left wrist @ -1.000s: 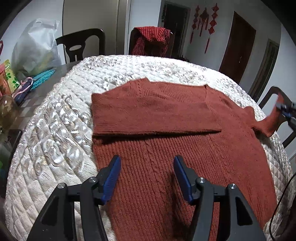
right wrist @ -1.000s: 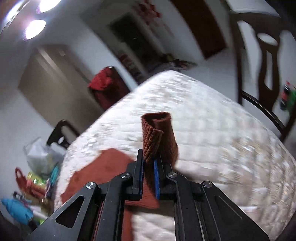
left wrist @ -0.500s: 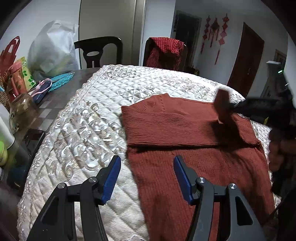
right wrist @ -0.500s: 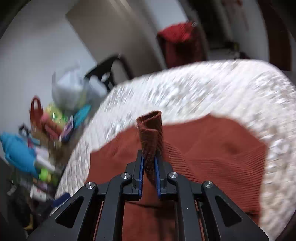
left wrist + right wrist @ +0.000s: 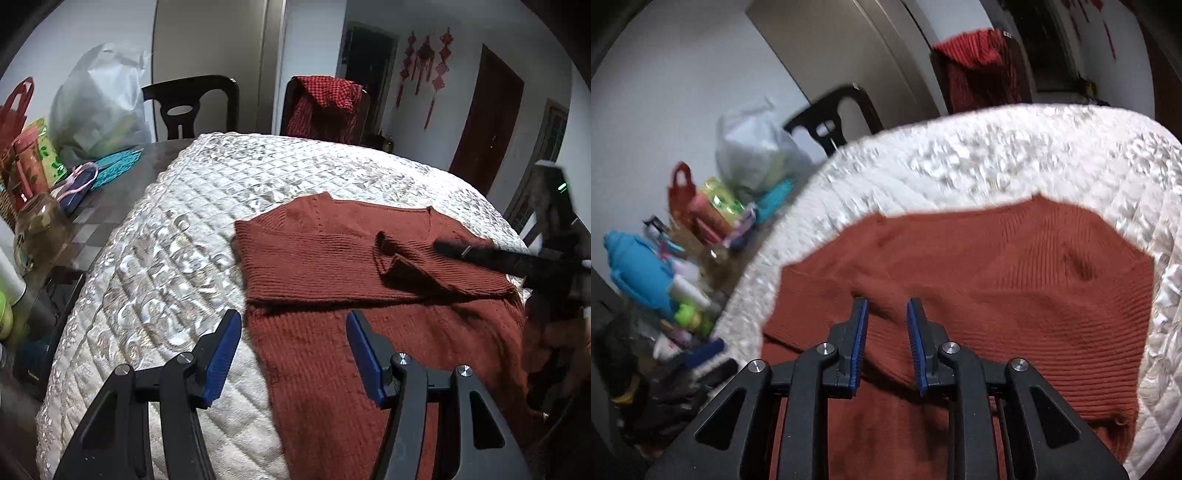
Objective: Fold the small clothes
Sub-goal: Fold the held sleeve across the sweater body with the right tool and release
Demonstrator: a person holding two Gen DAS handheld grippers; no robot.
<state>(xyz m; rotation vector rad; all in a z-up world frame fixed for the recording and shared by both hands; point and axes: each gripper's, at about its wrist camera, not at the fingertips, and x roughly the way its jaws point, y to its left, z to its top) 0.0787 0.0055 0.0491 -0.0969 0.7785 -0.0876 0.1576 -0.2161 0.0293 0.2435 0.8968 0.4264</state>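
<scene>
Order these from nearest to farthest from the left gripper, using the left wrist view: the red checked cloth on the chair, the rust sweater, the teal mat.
1. Rust sweater: right in front of the left gripper, slightly to the right, on the quilt.
2. Teal mat: far left, on the bare table beside the quilt.
3. Red checked cloth: draped over the chair behind the table, straight ahead.

A white quilted cover [image 5: 192, 236] lies over the dark tabletop [image 5: 92, 218], with two dark wooden chairs [image 5: 192, 107] standing at its far side, one draped with red checked cloth [image 5: 325, 99]. Behind them are pale walls [image 5: 207, 40], a dark doorway [image 5: 365, 77], red knot ornaments [image 5: 424, 62] and a brown door [image 5: 487, 122]. Bags and bottles [image 5: 33, 155] crowd the tabletop's left edge.
</scene>
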